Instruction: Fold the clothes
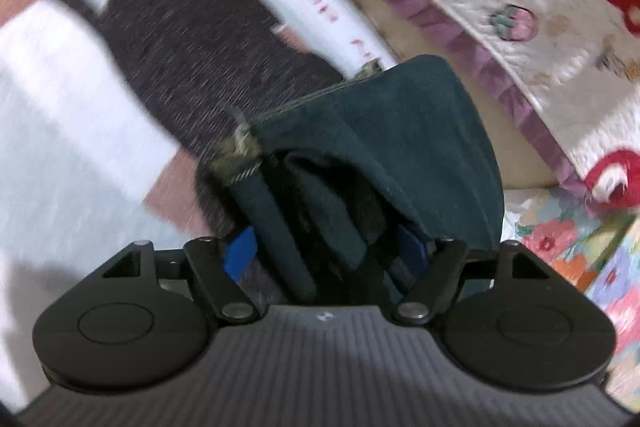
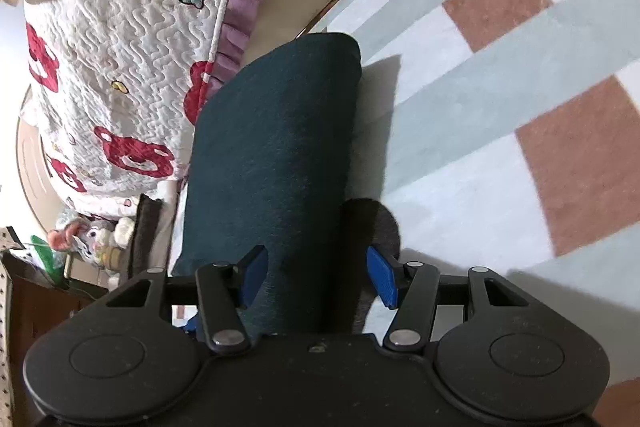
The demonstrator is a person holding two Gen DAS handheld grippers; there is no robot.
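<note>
Left gripper (image 1: 326, 251): we log its blue fingers (image 1: 240, 253) part-closed on bunched folds of a dark green garment (image 1: 400, 131), a frayed hem just ahead.

Right gripper (image 2: 320, 277): its fingers (image 2: 382, 277) stand apart with the same garment (image 2: 276, 147) draped between them; we cannot tell whether they pinch it.

Beyond both: a checked rug (image 2: 500, 107), a dark speckled cloth (image 1: 180, 47) lying on it, and a quilt (image 2: 132, 39) with red bears to the side.

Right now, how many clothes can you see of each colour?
Dark green cloth: 1
Dark grey cloth: 1
Total: 2
</note>
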